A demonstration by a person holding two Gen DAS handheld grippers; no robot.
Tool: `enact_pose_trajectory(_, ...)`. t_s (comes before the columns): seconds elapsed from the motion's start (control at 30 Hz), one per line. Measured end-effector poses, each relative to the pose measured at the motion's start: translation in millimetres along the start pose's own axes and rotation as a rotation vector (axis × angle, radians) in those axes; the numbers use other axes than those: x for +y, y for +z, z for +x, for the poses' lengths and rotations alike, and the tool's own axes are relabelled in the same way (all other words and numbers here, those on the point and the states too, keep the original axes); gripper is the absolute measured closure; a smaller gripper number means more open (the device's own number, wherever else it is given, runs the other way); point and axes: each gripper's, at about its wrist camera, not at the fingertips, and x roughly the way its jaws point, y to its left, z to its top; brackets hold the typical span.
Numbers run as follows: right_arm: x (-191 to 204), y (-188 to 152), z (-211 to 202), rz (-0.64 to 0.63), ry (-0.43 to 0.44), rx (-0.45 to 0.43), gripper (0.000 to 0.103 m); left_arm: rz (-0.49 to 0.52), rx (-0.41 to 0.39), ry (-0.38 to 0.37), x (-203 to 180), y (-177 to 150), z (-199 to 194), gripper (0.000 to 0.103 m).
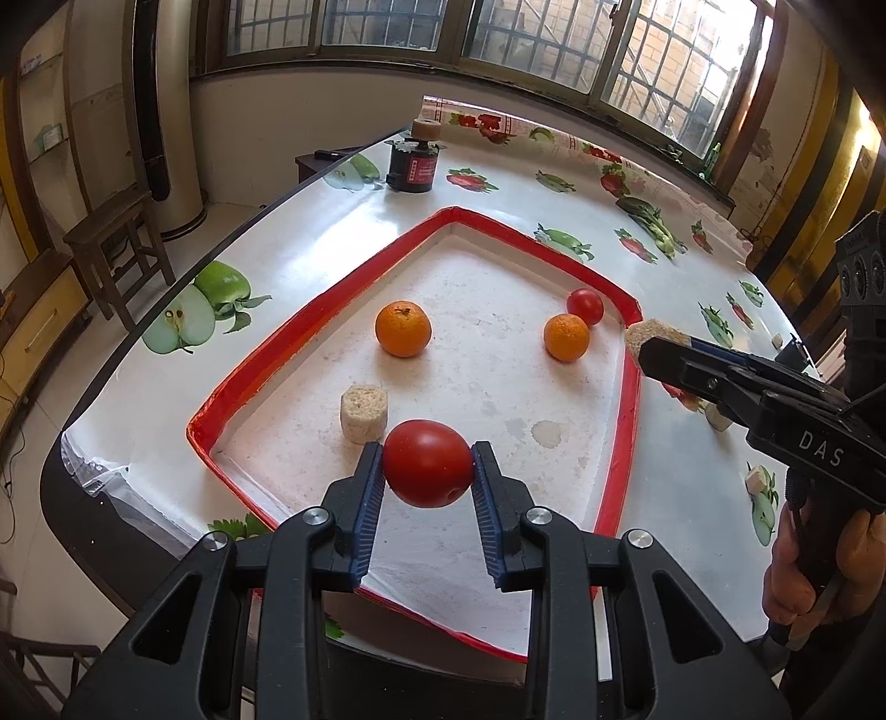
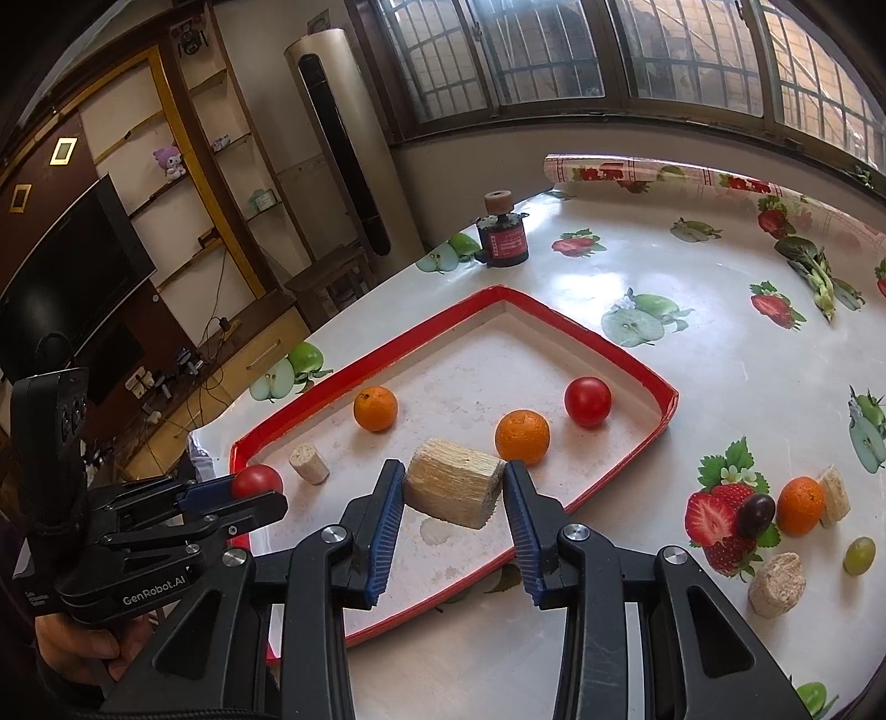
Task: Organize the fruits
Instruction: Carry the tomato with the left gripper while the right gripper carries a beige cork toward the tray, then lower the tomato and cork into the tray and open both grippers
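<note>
Daylit room with barred windows
Windows [image 2: 609, 50] behind; tall air conditioner [image 2: 343, 138], shelves [image 2: 183, 183], dark television [image 2: 72, 266], wooden stool [image 1: 119, 249].

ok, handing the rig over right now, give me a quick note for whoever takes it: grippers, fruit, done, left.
Left hand-held gripper: shut on a red tomato, above the red tray.
Right hand-held gripper: shut on a beige cake roll, over the tray's near edge.
In tray: two oranges, a second tomato, a small beige roll.
Left on table: an orange, dark grape, green grape, two beige rolls.
</note>
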Motion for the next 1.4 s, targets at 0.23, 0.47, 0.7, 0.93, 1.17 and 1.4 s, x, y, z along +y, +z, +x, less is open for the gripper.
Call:
enact_pose_trajectory(0.23, 0, 1, 12, -0.004, -0.002, 0.023, 0.066, 0.011, 0.025, -0.017, -6, -5, 9, 0.074)
enact_pose_trajectory(0.47, 0, 0, 26, -0.008, -0.004, 0.053, 0.066, 0.011, 0.04, -0.017, -5, -6, 16, 0.074)
enact_pose_trajectory(0.7, -3, 0, 42, -0.01, -0.007, 0.084, 0.066, 0.008, 0.053, -0.015, -4, -5, 23, 0.074)
enact_pose_trajectory(0.93, -3, -1, 54, -0.019, -0.014, 0.113, 0.066, 0.011, 0.064, -0.014, -5, -4, 29, 0.074)
enact_pose_trajectory(1.17, -3, -2, 68, -0.039, -0.029, 0.147, 0.066, 0.005, 0.083, -0.002, -2, -3, 38, 0.074)
enact_pose_trajectory(1.4, -2, -1, 76, -0.048, -0.03, 0.167, 0.064, 0.013, 0.1, 0.022, -5, -4, 43, 0.071)
